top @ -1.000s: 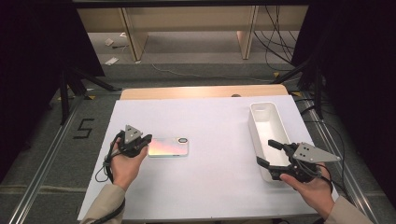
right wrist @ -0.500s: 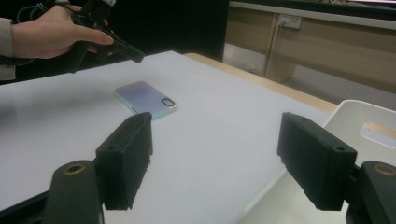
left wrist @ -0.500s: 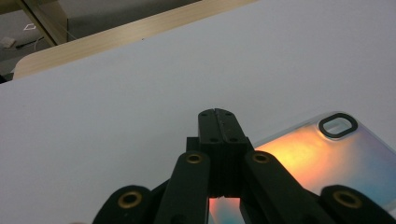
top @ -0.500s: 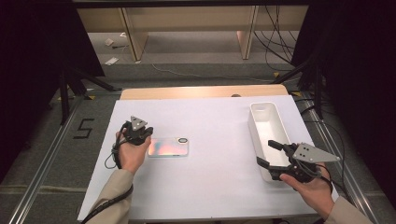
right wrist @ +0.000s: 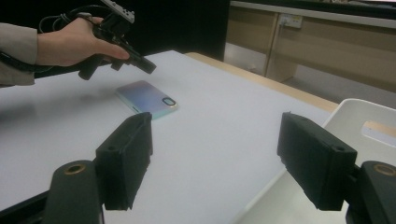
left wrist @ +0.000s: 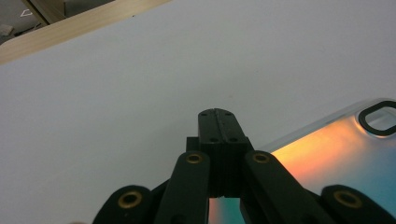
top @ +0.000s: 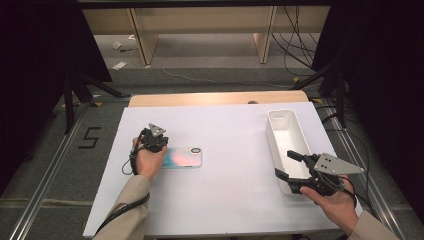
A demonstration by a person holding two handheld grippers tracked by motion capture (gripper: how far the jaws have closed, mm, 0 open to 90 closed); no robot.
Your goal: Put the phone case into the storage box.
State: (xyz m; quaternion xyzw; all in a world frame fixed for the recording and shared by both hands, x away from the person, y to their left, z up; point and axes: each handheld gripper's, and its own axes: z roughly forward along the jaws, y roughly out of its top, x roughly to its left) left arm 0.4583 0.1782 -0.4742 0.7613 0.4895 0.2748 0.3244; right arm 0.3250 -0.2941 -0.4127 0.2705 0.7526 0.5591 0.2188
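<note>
Jaws of the left gripper are pressed flat together with nothing between them, two matt black blocks with small screw holes, carried on black links with brass pivots. Just to the right of those closed tips, and reaching back under the links, lies the case: one flat rectangle with rounded corners and a clear rim, its glossy face shading from orange to teal, with a dark-ringed rounded camera cutout at its far end. In the right gripper view the left gripper hangs slightly above the case's far long edge, tips not touching it. Jaws of the right gripper stand well apart and hold nothing; they are two thick, square-cut black blocks. The case lies well ahead of them, towards the left one. One bin, long, narrow, smooth white plastic with rounded corners, sits under and beside the right jaw. In the high view the right gripper hovers over the bin's near end. All rest on one smooth white table with a pale wooden strip along its far edge.
</note>
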